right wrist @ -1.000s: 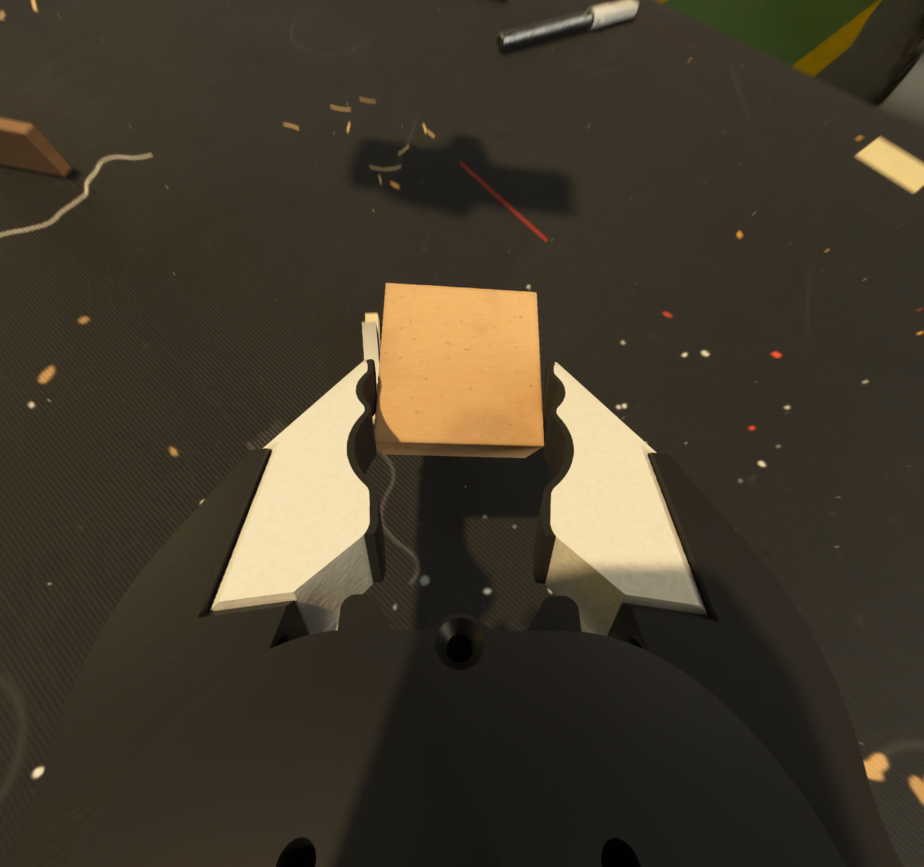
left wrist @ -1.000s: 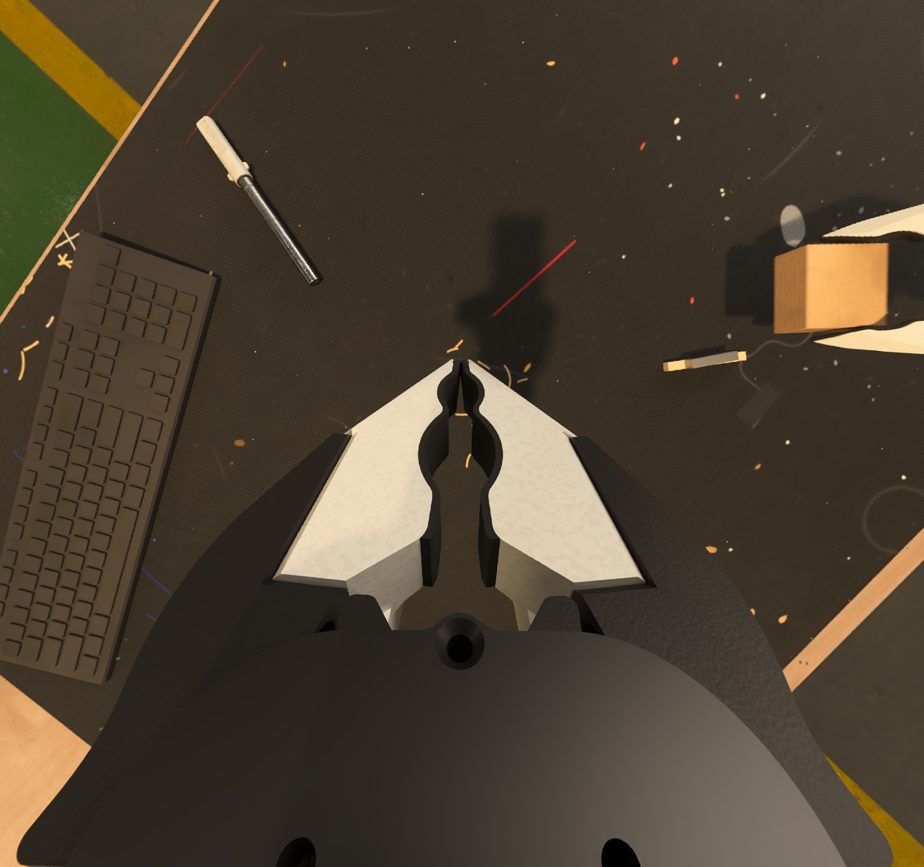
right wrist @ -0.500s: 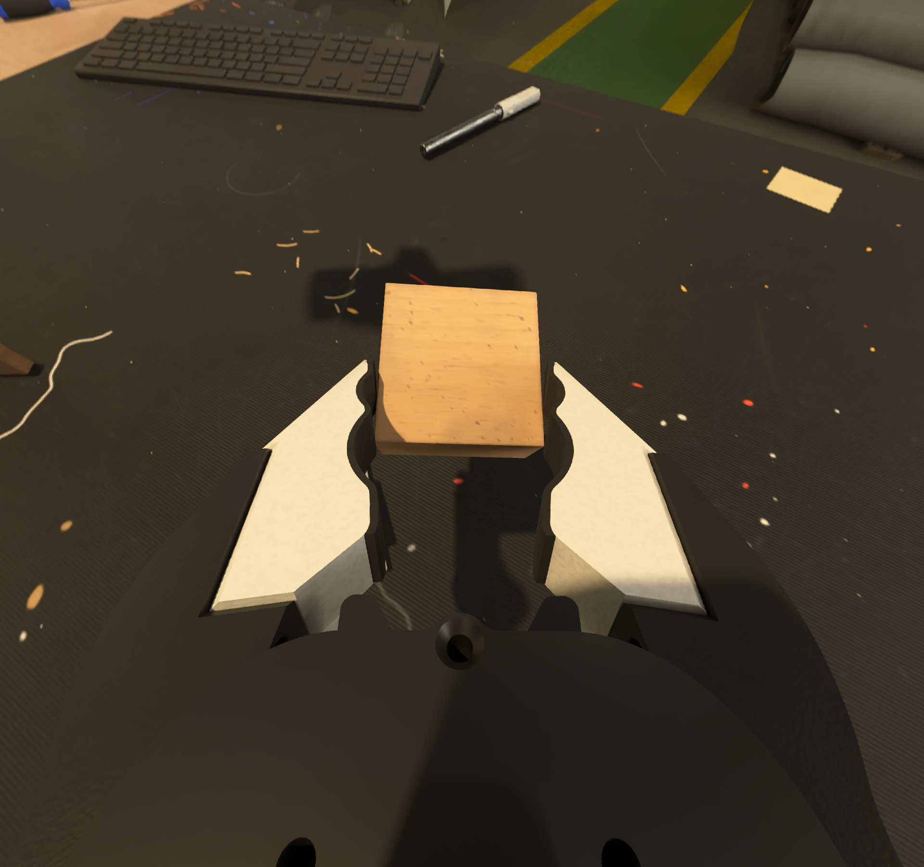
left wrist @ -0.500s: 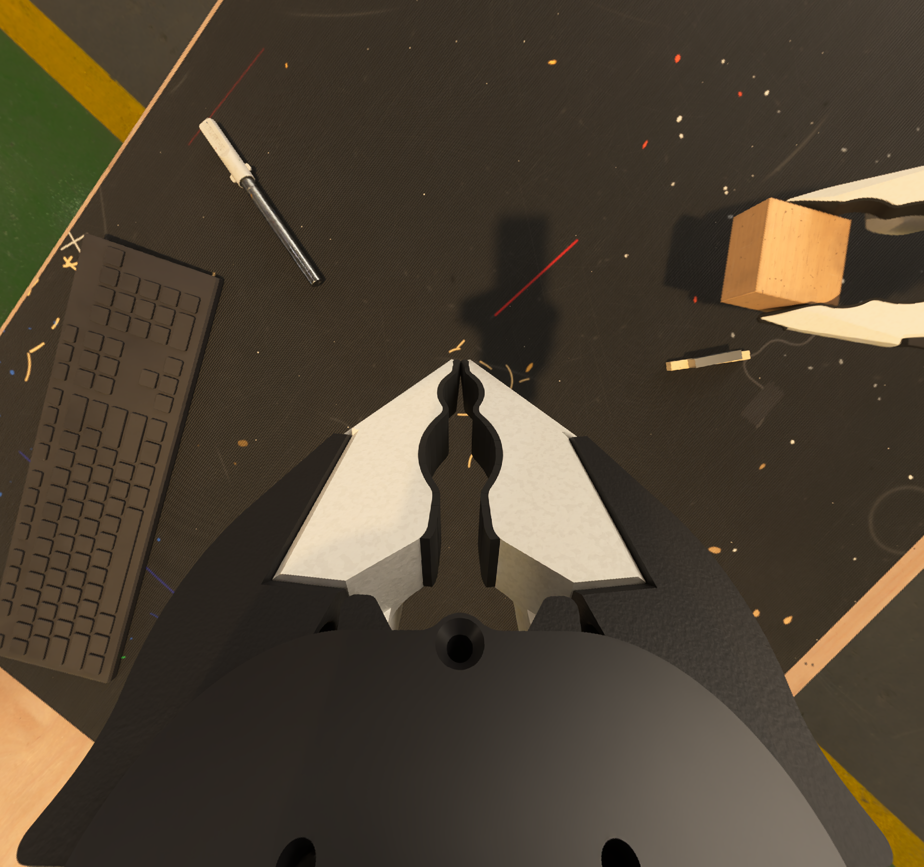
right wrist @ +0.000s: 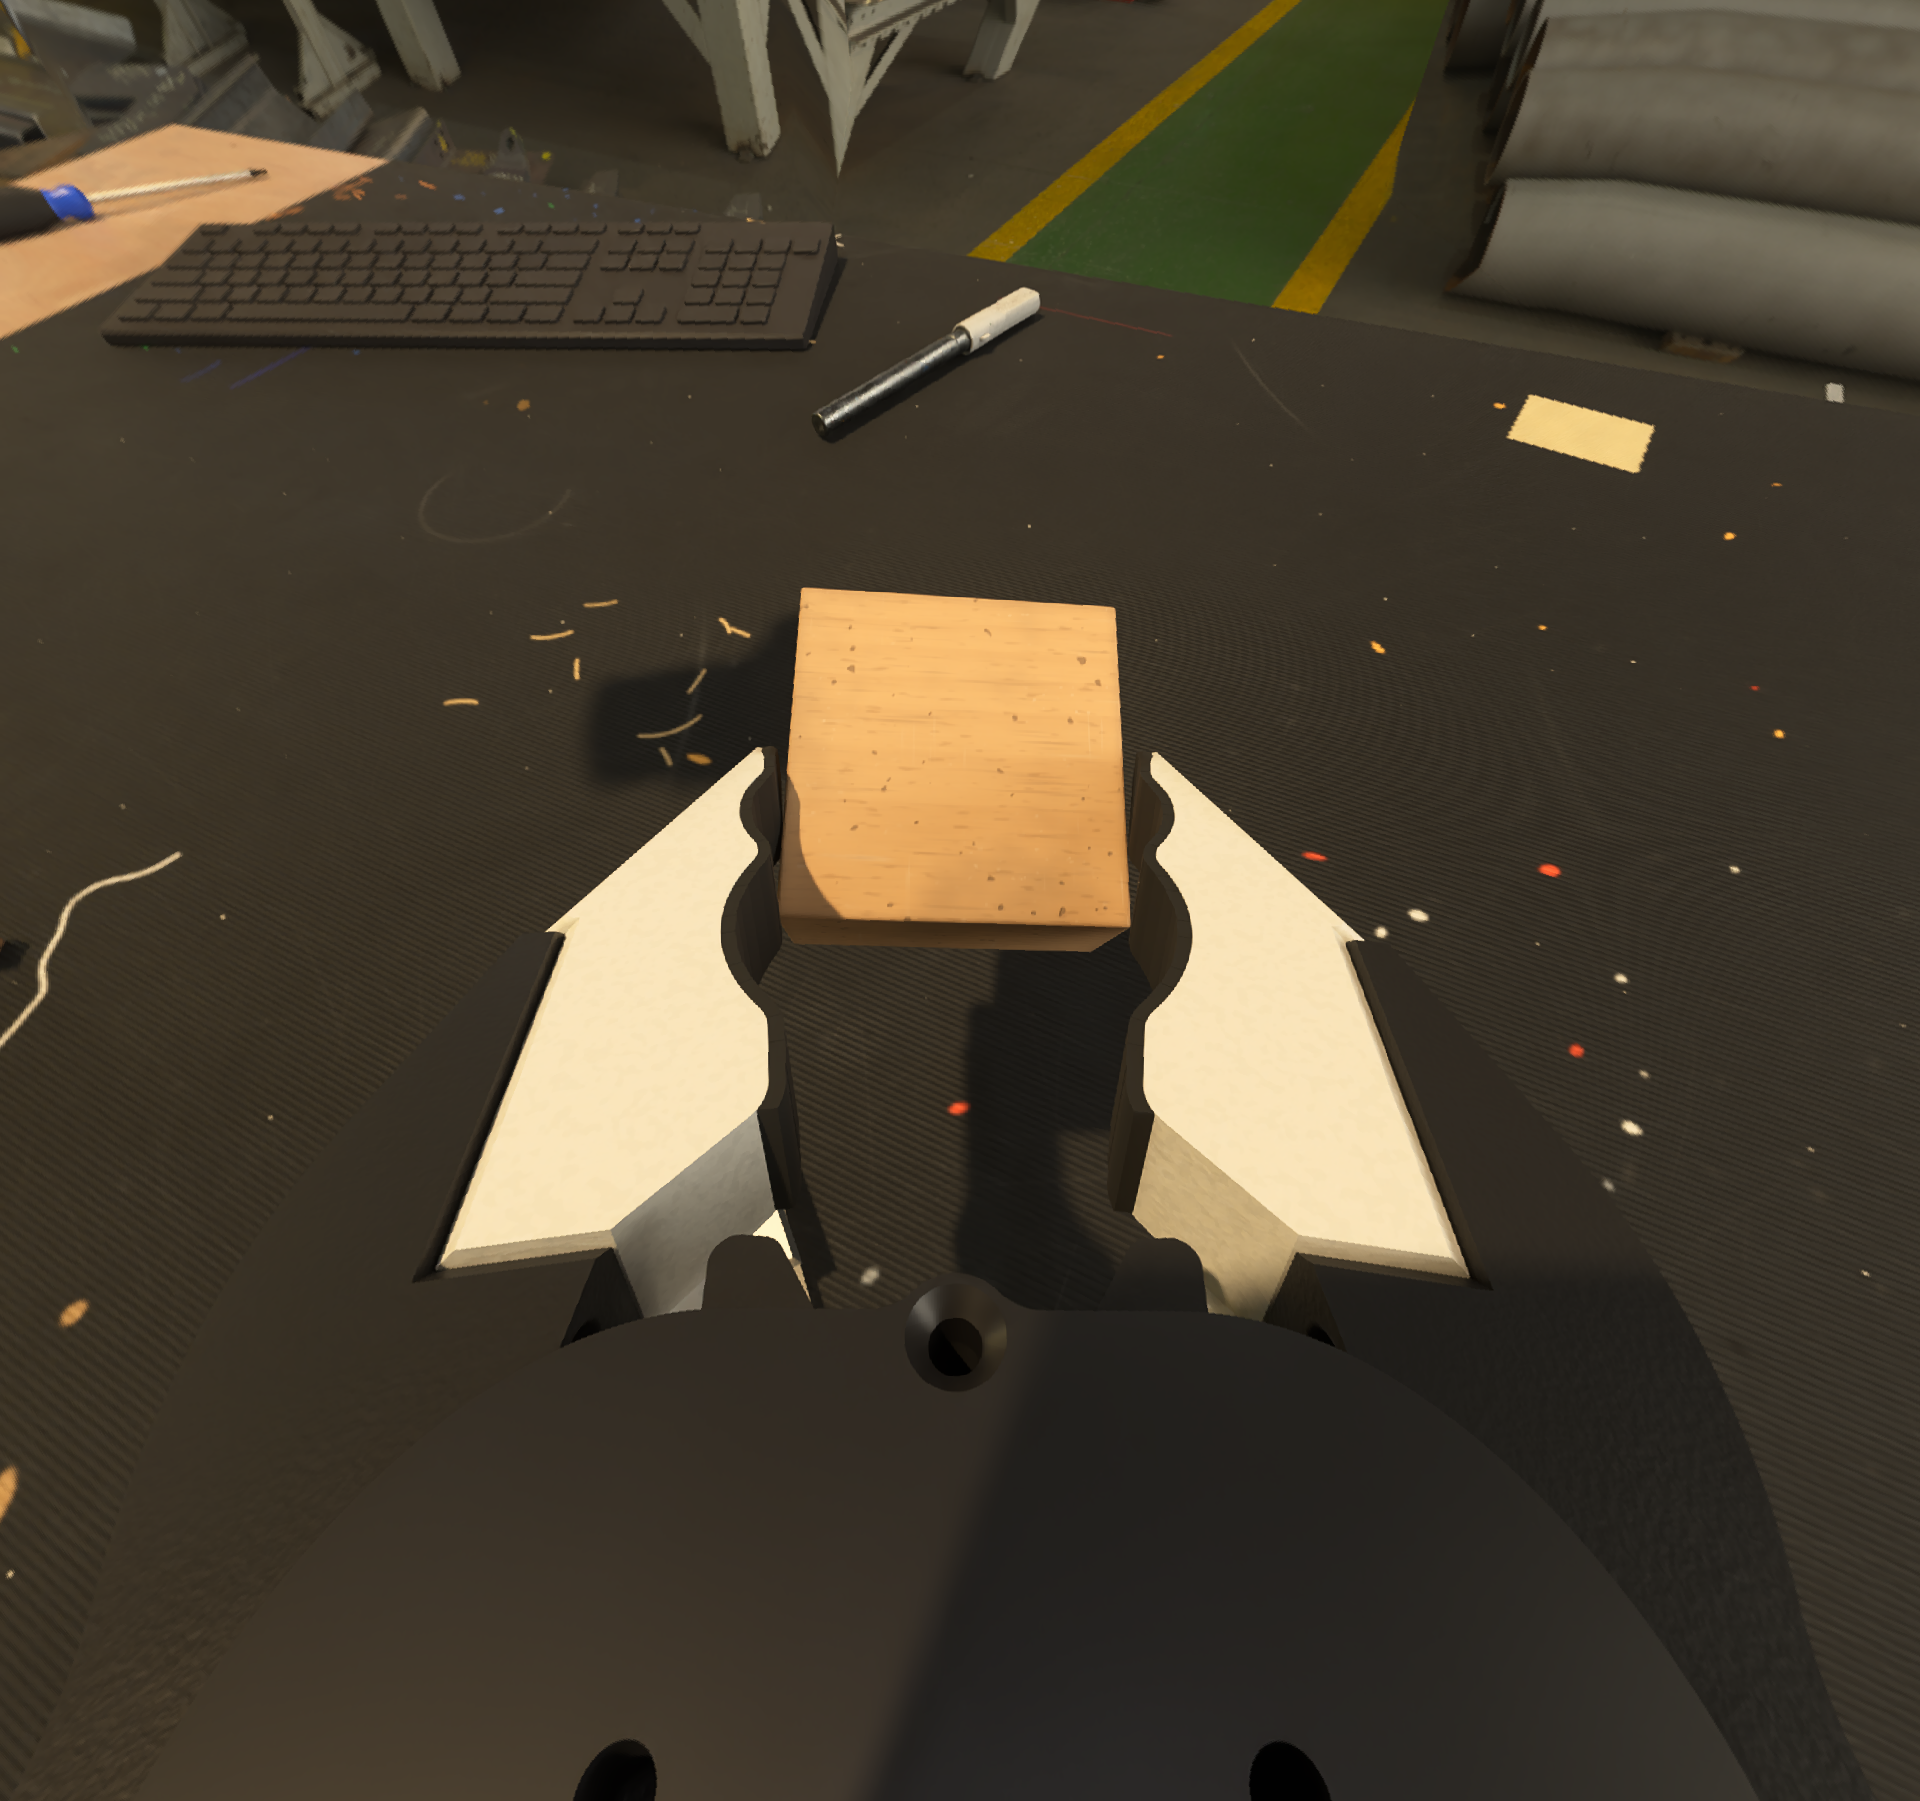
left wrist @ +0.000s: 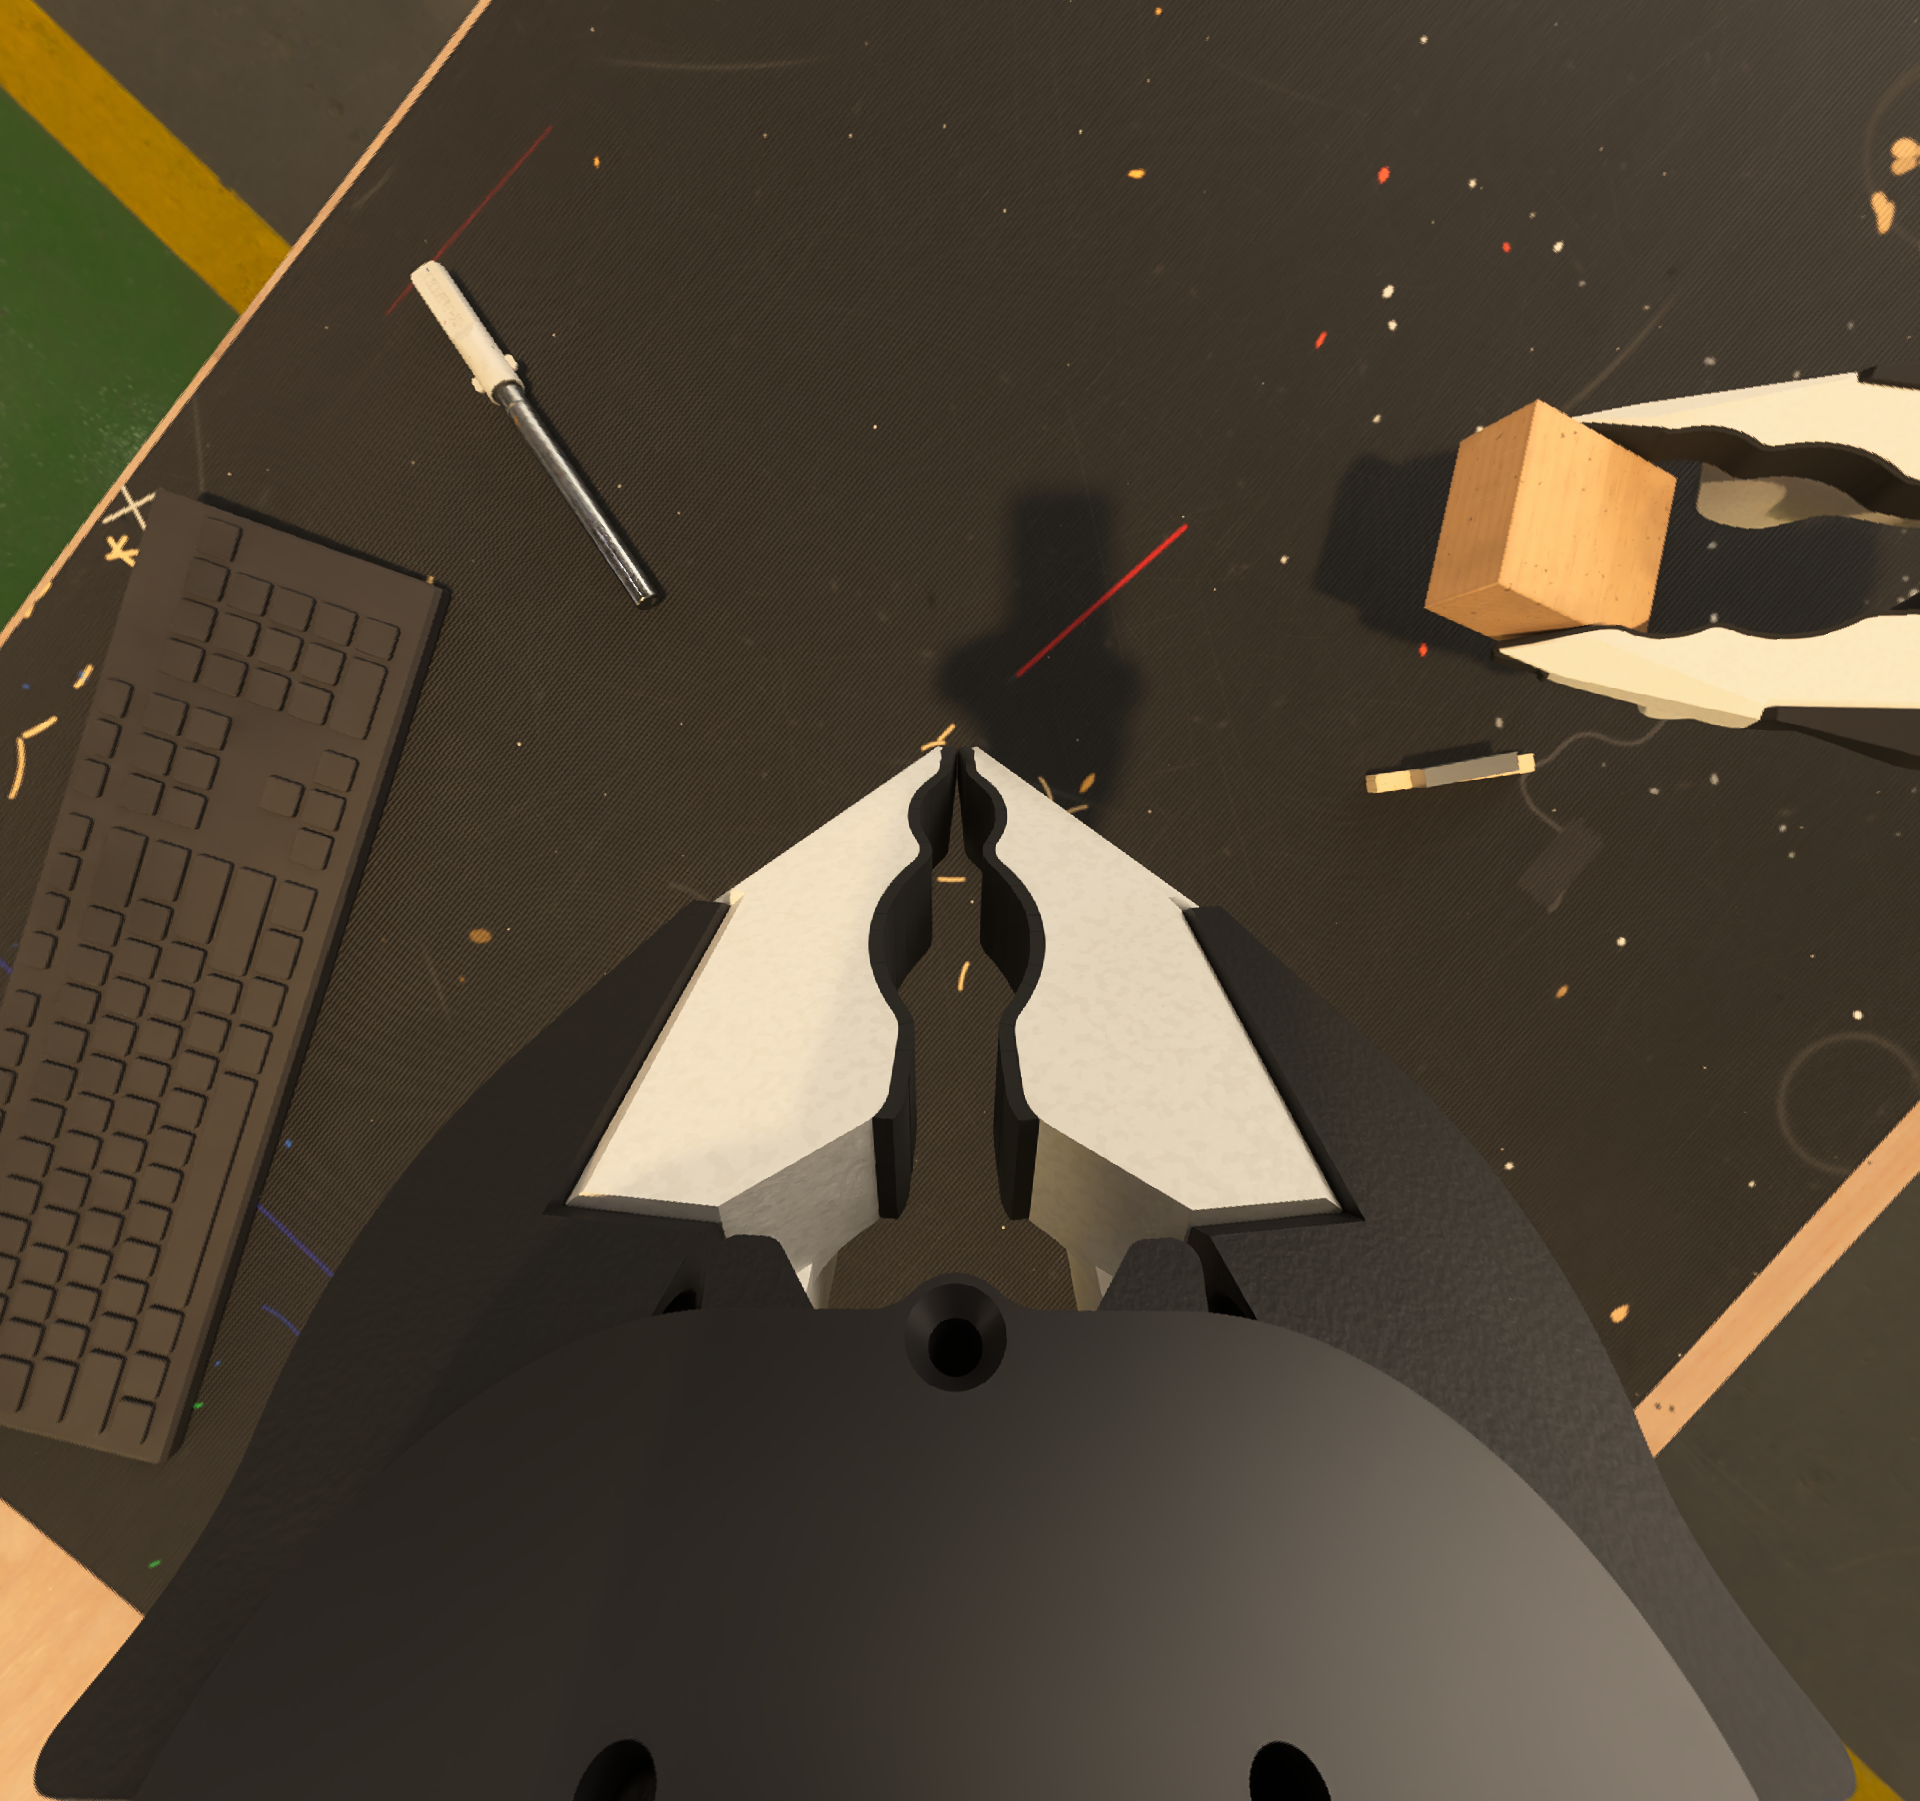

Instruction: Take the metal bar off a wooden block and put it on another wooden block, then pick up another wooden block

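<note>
Wooden block [right wrist: 956,764] is pinched between the two pale fingers of the right gripper [right wrist: 954,795], held up off the dark table [right wrist: 1455,816] with its shadow underneath. Left gripper [left wrist: 957,764] hangs over the table with its fingertips pressed together and nothing in them. No readable writing or brand anywhere, the black keyboard [left wrist: 177,972] keys look blank too. From the left wrist view you get the block [left wrist: 1548,525] from the side, plus a small thin bar [left wrist: 1449,772] lying flat on the table just below it. Only the right wrist view shows a blue-handled screwdriver [right wrist: 62,201] on a plywood sheet and a pale square patch [right wrist: 1579,434]; the marker [right wrist: 925,364] shows in both
</note>
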Tool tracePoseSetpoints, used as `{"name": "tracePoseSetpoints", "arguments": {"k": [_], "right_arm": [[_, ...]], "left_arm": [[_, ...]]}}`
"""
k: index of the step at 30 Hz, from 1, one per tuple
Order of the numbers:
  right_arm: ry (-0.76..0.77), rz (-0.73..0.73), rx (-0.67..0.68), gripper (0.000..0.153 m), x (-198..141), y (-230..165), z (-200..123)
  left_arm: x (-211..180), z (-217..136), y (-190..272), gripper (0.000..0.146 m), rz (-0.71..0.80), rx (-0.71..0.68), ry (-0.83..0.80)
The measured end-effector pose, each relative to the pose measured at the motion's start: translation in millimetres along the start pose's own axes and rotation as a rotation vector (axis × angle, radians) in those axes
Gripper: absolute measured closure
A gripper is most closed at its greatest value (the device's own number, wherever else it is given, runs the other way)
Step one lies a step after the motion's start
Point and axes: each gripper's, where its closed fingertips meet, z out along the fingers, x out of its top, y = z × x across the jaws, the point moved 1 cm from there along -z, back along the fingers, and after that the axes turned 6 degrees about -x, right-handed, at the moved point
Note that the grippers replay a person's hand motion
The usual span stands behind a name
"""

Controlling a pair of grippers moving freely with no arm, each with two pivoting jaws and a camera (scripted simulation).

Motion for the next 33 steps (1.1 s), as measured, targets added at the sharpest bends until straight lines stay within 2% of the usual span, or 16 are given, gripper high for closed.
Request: {"name": "tracePoseSetpoints", "arguments": {"k": [12,24,29,33], "right_arm": [[0.045,0.031,-0.016,0.085,5.7,-3.9,12.8],[0.180,0.047,-0.043,0.085,14.2,-5.5,5.9],[0.217,0.095,-0.036,0.085,11.1,-6.2,11.8],[0.243,0.081,-0.052,0.085,3.6,-9.1,17.0]], "left_arm": [[0.4,0.1,0.7,0.146,0.012,0.023,-0.034],[0.1,0.0,0.7,0.146,0.000,0.015,-0.021],[0.0,-0.1,0.8,0.146,0.002,0.017,-0.020],[0.1,-0.1,0.8,0.146,0.000,0.014,-0.017]]}}
